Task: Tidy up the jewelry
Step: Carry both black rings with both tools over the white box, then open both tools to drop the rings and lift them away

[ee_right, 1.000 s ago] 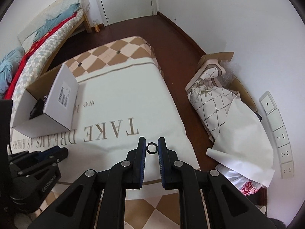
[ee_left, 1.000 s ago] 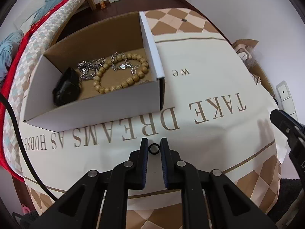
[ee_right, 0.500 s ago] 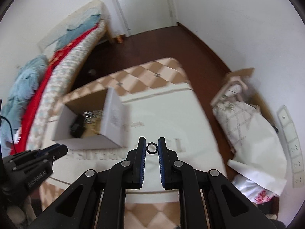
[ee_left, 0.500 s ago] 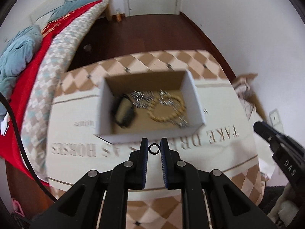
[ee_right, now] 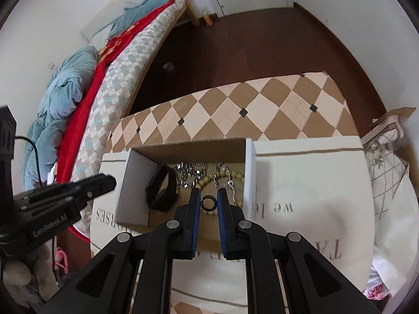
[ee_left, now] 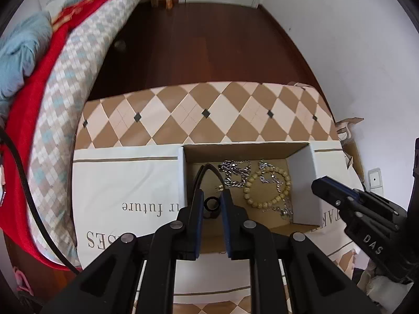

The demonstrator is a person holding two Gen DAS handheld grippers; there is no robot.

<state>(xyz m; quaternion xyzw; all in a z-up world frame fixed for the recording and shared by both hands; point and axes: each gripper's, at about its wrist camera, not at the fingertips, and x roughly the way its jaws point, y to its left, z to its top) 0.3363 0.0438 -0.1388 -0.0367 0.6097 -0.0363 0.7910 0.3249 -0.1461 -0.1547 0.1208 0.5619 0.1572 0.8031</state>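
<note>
An open cardboard box (ee_left: 303, 185) (ee_right: 131, 191) stands on the cloth-covered table. Inside lie a wooden bead bracelet (ee_left: 267, 191) (ee_right: 207, 179), silver chains (ee_left: 235, 174) (ee_right: 193, 172) and a black wristband (ee_right: 163, 191). My left gripper (ee_left: 212, 204) is shut on a small black ring (ee_left: 212, 203) and hovers over the box's left half. My right gripper (ee_right: 209, 202) is shut on another small black ring (ee_right: 209, 202) above the box's front middle. Each gripper shows in the other's view (ee_left: 348, 204) (ee_right: 70, 191).
The table cloth (ee_left: 125, 183) (ee_right: 314, 183) has a checked border and printed lettering. A bed with red and blue bedding (ee_left: 39, 60) (ee_right: 91, 78) stands at the left. Dark wood floor (ee_left: 204, 47) lies beyond. Bags and paper (ee_right: 390, 157) sit at the right.
Both grippers have swung toward the box and now hover over it, each still holding its ring. The box sits closer and more centred in both views.
</note>
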